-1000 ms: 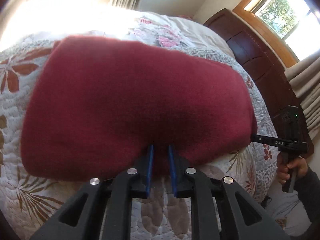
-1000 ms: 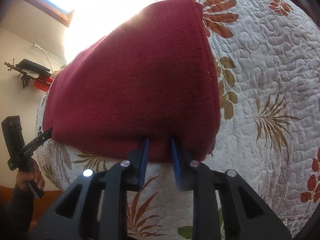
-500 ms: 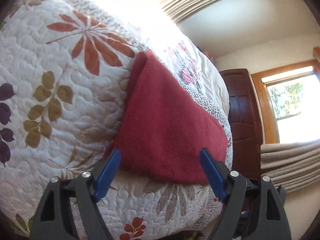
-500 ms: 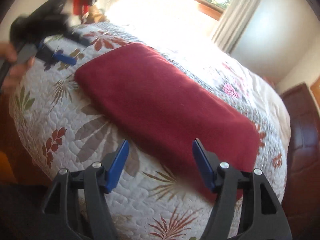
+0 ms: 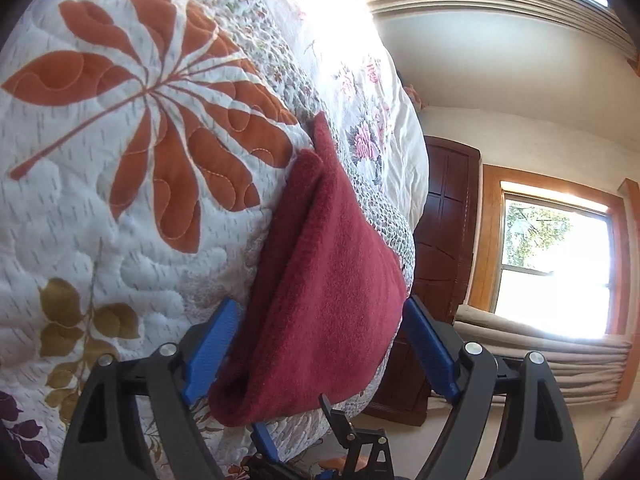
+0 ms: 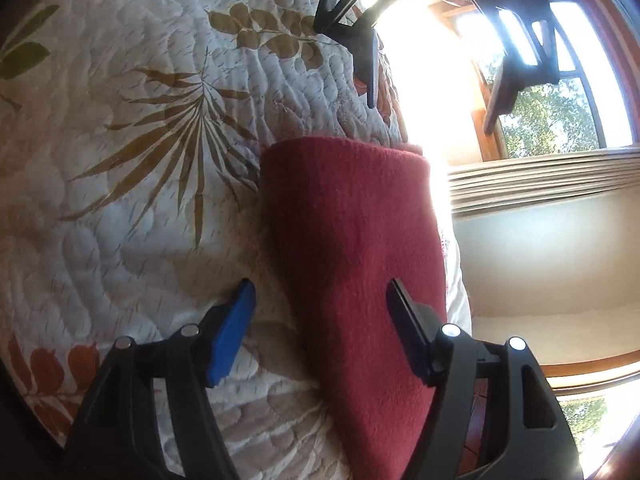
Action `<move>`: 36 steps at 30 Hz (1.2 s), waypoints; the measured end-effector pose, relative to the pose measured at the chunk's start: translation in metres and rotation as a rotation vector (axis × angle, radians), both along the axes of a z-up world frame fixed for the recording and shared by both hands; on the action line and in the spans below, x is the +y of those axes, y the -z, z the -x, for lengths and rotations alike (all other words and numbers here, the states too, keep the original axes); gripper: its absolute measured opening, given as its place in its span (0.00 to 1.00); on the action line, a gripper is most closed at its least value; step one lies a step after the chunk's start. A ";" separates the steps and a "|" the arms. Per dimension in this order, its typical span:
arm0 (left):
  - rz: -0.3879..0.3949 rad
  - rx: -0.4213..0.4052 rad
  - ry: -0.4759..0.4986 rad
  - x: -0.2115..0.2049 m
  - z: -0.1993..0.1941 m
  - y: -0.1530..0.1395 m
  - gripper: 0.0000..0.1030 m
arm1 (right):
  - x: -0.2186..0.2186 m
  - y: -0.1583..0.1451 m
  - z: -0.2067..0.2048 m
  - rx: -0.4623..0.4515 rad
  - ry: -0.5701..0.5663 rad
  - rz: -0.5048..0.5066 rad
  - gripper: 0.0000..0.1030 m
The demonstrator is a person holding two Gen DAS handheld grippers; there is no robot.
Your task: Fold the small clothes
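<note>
Left wrist view, both jaws now spread, no longer pinching folded red cloth (image 5: 320, 300), quilt (image 5: 120, 220)

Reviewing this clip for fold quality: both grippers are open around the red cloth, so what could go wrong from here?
1. The left gripper straddles the red cloth where its layers gape apart; closing may catch only one.
2. The cloth lies near the edge of the quilt; a tug might slide it off.

A bed (image 5: 120, 220) covered by a leaf-patterned quilt (image 6: 120, 200) is flooded with sunlight from wood-framed windows (image 5: 556, 264). Beige curtains (image 5: 540, 360), pale walls (image 6: 540, 248) and a dark wooden headboard (image 5: 444, 240) are seen beyond.
</note>
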State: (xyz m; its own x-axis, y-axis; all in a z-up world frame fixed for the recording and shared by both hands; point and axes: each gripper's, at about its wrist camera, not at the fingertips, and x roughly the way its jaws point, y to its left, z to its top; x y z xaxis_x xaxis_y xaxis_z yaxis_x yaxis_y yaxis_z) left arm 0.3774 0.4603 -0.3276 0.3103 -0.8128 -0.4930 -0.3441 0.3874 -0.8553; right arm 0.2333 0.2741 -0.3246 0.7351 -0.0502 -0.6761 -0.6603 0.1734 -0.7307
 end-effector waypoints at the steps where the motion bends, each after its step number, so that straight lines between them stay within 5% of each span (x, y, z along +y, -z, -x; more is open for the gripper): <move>1: 0.010 0.002 0.006 0.002 0.001 0.004 0.82 | 0.006 0.004 -0.004 -0.009 -0.004 0.012 0.65; 5: 0.028 0.012 0.017 0.006 -0.002 0.014 0.82 | 0.027 0.014 -0.024 -0.046 0.011 0.034 0.63; 7: 0.045 0.022 0.012 0.012 -0.003 0.018 0.83 | 0.027 0.006 -0.040 0.001 0.076 -0.012 0.19; 15: 0.118 0.082 0.073 0.002 -0.033 0.031 0.87 | 0.016 -0.076 -0.063 0.014 0.190 -0.242 0.15; 21: 0.095 0.117 0.205 -0.038 -0.077 0.036 0.88 | 0.012 -0.092 -0.077 0.029 0.215 -0.289 0.15; 23: 0.051 0.163 0.237 -0.048 -0.087 0.041 0.84 | 0.011 -0.096 -0.076 0.031 0.222 -0.304 0.15; 24: 0.039 0.171 0.243 -0.050 -0.091 0.042 0.59 | 0.009 -0.099 -0.076 0.033 0.228 -0.314 0.15; 25: 0.048 0.182 0.254 -0.053 -0.093 0.043 0.23 | 0.008 -0.102 -0.077 0.035 0.234 -0.324 0.15; 36: -0.114 0.031 0.320 -0.083 -0.116 -0.051 0.16 | -0.028 -0.148 -0.081 0.004 0.342 -0.533 0.15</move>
State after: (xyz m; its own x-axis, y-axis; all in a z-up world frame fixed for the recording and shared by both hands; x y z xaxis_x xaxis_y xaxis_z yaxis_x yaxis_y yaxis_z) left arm 0.4937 0.3769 -0.2762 0.0312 -0.8057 -0.5916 -0.2150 0.5726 -0.7912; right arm 0.3146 0.2460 -0.1769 0.7344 0.0628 -0.6758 -0.5060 0.7143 -0.4834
